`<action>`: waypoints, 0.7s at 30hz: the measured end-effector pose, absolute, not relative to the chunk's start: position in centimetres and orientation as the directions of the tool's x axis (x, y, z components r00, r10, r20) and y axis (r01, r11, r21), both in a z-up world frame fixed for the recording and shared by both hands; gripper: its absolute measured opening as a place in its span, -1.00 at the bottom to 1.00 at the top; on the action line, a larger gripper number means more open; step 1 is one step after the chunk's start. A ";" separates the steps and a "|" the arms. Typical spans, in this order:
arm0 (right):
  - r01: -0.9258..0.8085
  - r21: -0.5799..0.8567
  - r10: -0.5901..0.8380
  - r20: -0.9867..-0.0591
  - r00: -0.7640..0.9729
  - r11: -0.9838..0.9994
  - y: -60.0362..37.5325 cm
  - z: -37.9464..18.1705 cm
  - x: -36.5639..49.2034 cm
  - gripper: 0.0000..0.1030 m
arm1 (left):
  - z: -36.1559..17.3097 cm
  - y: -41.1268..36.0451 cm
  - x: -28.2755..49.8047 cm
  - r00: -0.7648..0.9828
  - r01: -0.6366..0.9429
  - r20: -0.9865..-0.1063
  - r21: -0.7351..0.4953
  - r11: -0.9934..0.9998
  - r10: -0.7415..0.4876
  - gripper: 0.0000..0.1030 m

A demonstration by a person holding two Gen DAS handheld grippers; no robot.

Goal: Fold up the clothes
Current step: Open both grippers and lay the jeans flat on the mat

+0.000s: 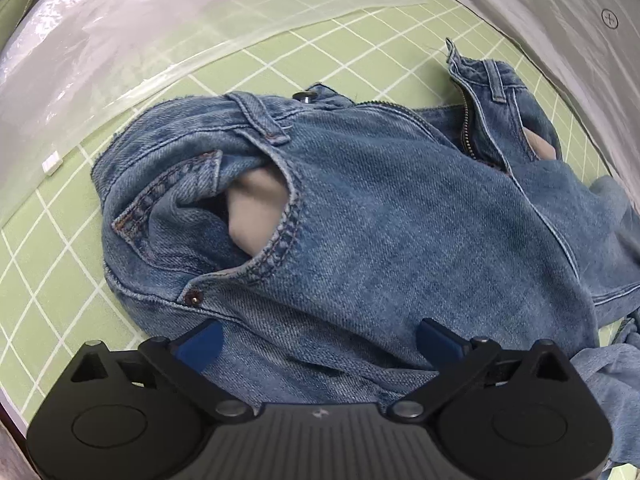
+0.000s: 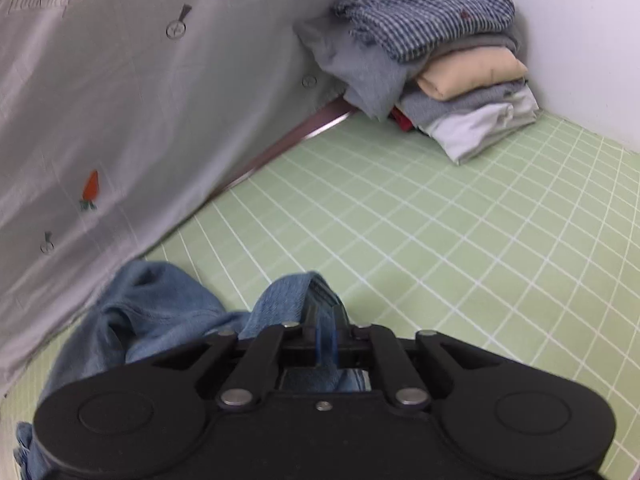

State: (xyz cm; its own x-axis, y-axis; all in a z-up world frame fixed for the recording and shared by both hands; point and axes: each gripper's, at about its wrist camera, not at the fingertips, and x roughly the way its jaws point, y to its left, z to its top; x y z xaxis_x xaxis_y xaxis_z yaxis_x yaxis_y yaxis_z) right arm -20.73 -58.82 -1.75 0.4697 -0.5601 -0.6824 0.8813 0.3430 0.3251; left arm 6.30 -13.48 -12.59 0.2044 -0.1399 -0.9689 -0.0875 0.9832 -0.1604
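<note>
Jeans [image 1: 400,216] rumpled; right gripper [image 2: 326,320] clenches denim at 6 o'clock, left gripper [image 1: 320,336] gapes. Thin pinch could slip mid-fold.

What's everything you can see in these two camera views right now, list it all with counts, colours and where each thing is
jeans: one pair, blue denim, crumpled on the mat below the left tongs, fly unzipped, pocket lining showing; one end held in the right tongs
grid mat: one, light green with white lines, covering the work surface
stack of folded clothes: one pile, checked blue on top, then grey, cream, grey, white, a bit of red beneath, in the far corner
printed cloth: one, pale grey with small carrot motifs, hanging along the mat's edge
clear plastic sheet: one, transparent, at the mat's far edge in the left view
left tongs: one, black with blue pads, open over the jeans
right tongs: one, black, shut on denim
</note>
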 end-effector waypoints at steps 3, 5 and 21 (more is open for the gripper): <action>0.902 0.250 -0.565 -0.712 0.417 0.352 -58.2 -2.5 -20.3 -0.06 | -12.8 -14.4 6.3 0.195 -0.058 -0.977 -0.104 0.993 -0.091 1.00; 0.889 0.252 -0.550 -0.712 0.437 0.382 -58.3 -2.7 -18.1 0.37 | -12.9 -15.0 6.2 0.188 -0.035 -0.980 -0.069 0.997 -0.061 1.00; 0.876 0.246 -0.470 -0.766 0.438 0.414 -60.8 -5.2 -5.9 0.67 | -13.2 -16.1 6.1 0.189 -0.028 -0.982 0.009 1.000 0.015 1.00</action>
